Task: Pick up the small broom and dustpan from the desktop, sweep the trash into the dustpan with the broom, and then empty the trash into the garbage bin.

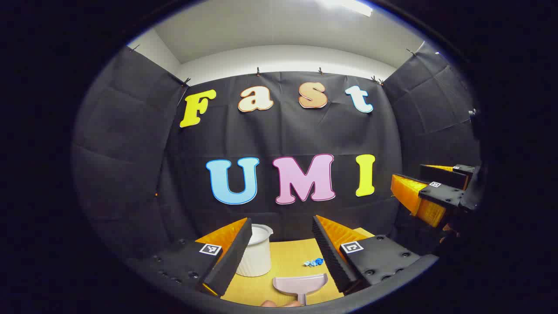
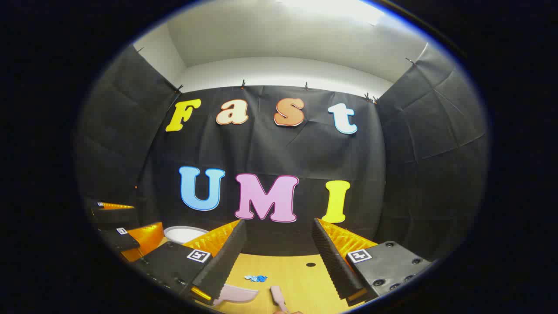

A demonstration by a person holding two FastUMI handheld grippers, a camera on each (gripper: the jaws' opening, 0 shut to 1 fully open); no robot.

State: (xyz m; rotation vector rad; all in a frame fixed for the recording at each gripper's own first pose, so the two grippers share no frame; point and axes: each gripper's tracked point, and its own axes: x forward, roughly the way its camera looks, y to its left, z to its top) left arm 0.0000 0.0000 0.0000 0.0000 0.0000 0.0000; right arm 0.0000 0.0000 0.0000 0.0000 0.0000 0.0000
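Left gripper view: left gripper (image 1: 282,244) jaws spread wide, holding nothing, ribbed inner pads, square black-and-white marker tags on its blocks. Landmark is the dustpan (image 1: 301,283), pale pink smooth plastic, scoop shape, flat on the light wood desktop (image 1: 287,261). Left of and beyond the dustpan stands the garbage bin (image 1: 258,253), white, ribbed wall, round open rim. Just beyond the dustpan to the right lies the trash (image 1: 314,262), small crumpled blue scraps. Far right of the dustpan, the right gripper (image 1: 429,192) hangs in the air, jaws apart, empty.

Right gripper view: right gripper jaws wide, empty. The broom (image 2: 277,296), a pale pink narrow piece, lies right of the dustpan, apart; trash just beyond both. A small dark round hole (image 2: 311,264) sits in the desktop beyond. No readable writing on any item.
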